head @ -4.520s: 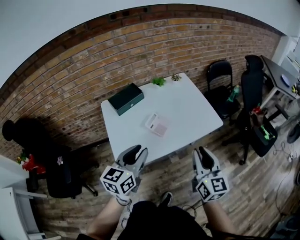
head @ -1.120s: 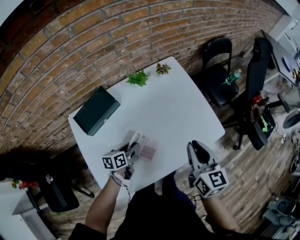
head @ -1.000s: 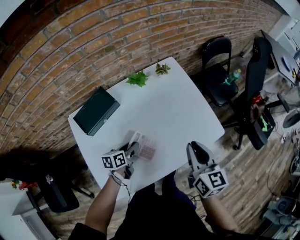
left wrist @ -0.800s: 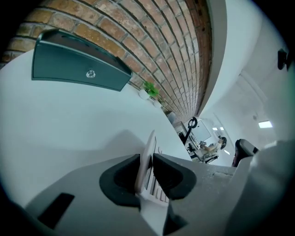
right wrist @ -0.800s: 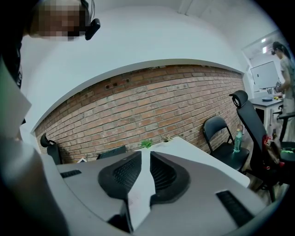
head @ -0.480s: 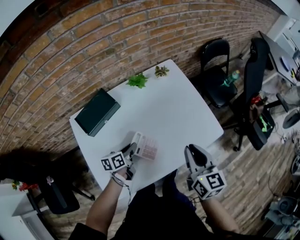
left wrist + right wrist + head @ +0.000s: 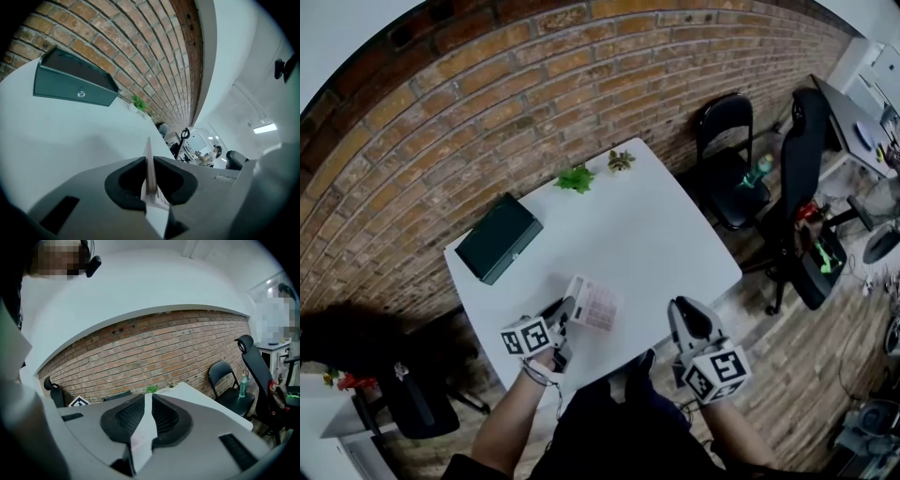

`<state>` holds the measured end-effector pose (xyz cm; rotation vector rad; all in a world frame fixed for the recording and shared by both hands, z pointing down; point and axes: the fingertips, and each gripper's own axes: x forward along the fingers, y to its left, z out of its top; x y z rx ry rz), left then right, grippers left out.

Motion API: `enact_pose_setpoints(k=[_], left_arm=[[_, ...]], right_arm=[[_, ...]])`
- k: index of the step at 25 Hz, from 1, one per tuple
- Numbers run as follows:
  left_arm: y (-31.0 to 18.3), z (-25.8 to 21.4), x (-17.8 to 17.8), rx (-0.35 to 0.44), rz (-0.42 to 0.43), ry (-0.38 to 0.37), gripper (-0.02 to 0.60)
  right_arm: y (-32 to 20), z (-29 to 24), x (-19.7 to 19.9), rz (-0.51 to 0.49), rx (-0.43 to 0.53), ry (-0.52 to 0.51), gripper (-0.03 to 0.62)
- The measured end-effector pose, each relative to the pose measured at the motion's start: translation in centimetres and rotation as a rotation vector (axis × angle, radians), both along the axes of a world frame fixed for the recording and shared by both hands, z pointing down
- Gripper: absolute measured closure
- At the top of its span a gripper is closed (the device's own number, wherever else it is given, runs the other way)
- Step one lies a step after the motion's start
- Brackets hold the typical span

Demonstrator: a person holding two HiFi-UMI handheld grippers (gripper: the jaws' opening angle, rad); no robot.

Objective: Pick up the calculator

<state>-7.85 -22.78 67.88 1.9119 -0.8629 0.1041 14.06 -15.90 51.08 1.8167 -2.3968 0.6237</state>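
Observation:
The pale calculator point(image 7: 592, 305) with pink keys hangs tilted just above the white table point(image 7: 656, 225), near its front edge. My left gripper point(image 7: 565, 319) is shut on its near edge. In the left gripper view the calculator point(image 7: 148, 146) shows edge-on as a thin blade pinched between the dark pads of the left gripper point(image 7: 150, 164). My right gripper point(image 7: 689, 319) hovers off the table's front edge, to the right of the calculator. Its jaws are closing, and in the right gripper view the right gripper point(image 7: 148, 398) has its tips almost together with nothing gripped.
A dark green box point(image 7: 498, 239) lies at the table's far left corner, also visible as the green box point(image 7: 75, 84). Two small plants point(image 7: 575, 178) point(image 7: 621, 161) stand at the far edge by the brick wall. A black folding chair point(image 7: 727, 159) and an office chair point(image 7: 802, 187) stand to the right.
My left gripper has shut on the calculator and raised it off the table, tilting it up. The right gripper has stayed where it was.

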Motion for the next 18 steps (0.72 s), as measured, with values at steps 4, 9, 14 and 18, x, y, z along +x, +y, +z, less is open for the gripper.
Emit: enact_pose_setpoints(k=[4,9,14,18], left_arm=[[-0.1,-3.1,0.8,0.031,0.009,0.052,0.534],[-0.4,-6.8,1.8,0.067,0.012,0.123,0.532],[-0.9,-10.5,2.5,0.106,-0.001,0.178,0.532],[-1.2,-13.3,3.4,0.147,0.008,0.211,0.532]], right_arm=[[0.1,-0.4,0.5,0.016,-0.010,0.009,0.552],[0.0,-1.4,1.2,0.041,0.005,0.017,0.562],[-0.1,-2.5,1.7,0.049,0.019,0.023,0.562],[-0.4,-3.7,2.1,0.052,0.039,0.029,0.562]])
